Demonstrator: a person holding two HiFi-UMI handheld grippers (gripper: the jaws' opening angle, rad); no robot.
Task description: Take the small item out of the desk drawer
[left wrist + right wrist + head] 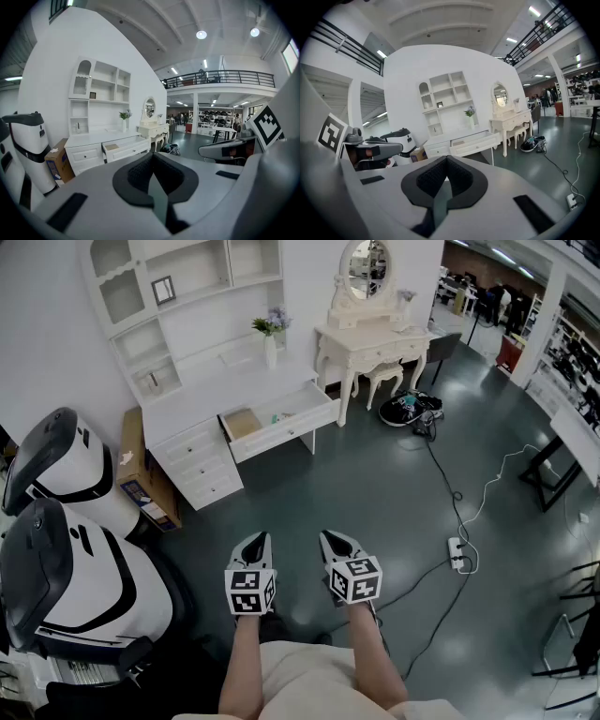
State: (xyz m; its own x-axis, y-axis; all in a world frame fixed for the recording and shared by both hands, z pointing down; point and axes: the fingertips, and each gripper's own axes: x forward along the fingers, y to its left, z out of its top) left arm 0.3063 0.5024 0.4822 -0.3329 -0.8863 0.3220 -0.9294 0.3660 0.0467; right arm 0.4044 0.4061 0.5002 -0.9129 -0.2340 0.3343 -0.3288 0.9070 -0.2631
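Observation:
The white desk [202,395] stands far across the floor, its wide drawer [298,420] pulled open. Inside the drawer lie a tan flat piece [243,424] and a small item [279,416], too small to make out. The drawer also shows in the left gripper view [125,149] and the right gripper view [477,141]. My left gripper [255,546] [152,158] and right gripper [336,542] [446,162] are held side by side low in front of me, far from the desk. Both are shut with nothing between their jaws.
Two large white-and-black machines [66,470] [70,592] stand at the left, beside a cardboard box [141,474]. A vase of flowers [270,341] sits on the desk. A dressing table with a mirror [370,338], a dark bundle [411,411], and a power strip [457,552] with its cable lie to the right.

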